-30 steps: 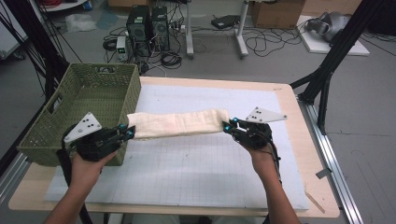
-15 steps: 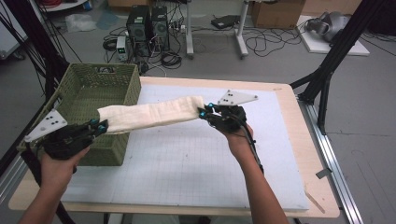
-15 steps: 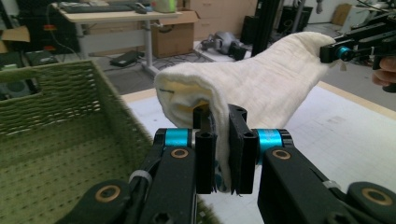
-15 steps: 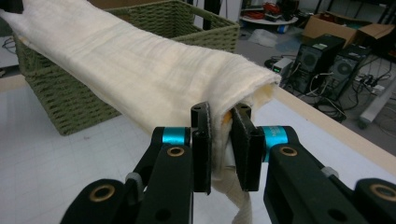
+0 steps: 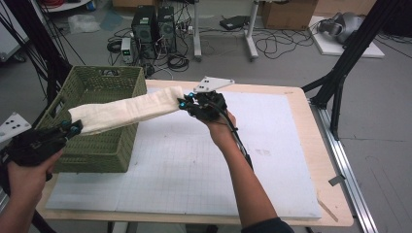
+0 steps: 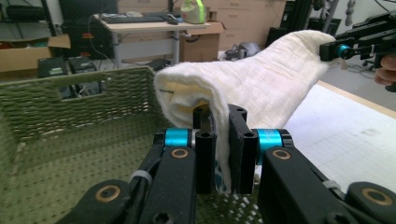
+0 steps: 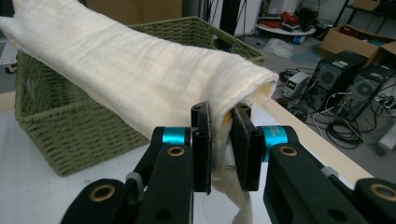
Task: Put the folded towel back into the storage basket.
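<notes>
A folded cream towel [image 5: 127, 109] hangs stretched in the air between my two grippers, partly over the green woven basket [image 5: 104, 150]. My left gripper [image 5: 74, 128] is shut on the towel's left end, above the basket's front left part. My right gripper [image 5: 184, 103] is shut on the towel's right end, just right of the basket over the white mat. In the left gripper view the towel [image 6: 252, 88] is pinched between the black jaws of my left gripper [image 6: 220, 154]. In the right gripper view my right gripper [image 7: 220, 144] pinches the towel [image 7: 126, 74], with the basket [image 7: 84, 126] behind.
The basket stands at the left of the white gridded mat [image 5: 194, 170] on a wooden table [image 5: 303, 111]. Computer towers [image 5: 153, 24] and cables lie on the floor beyond the table. A black frame post [image 5: 350, 53] rises at the right.
Both grippers have carried the towel leftward and a little upward, from the mat's middle to over the basket. Both grips have held.
</notes>
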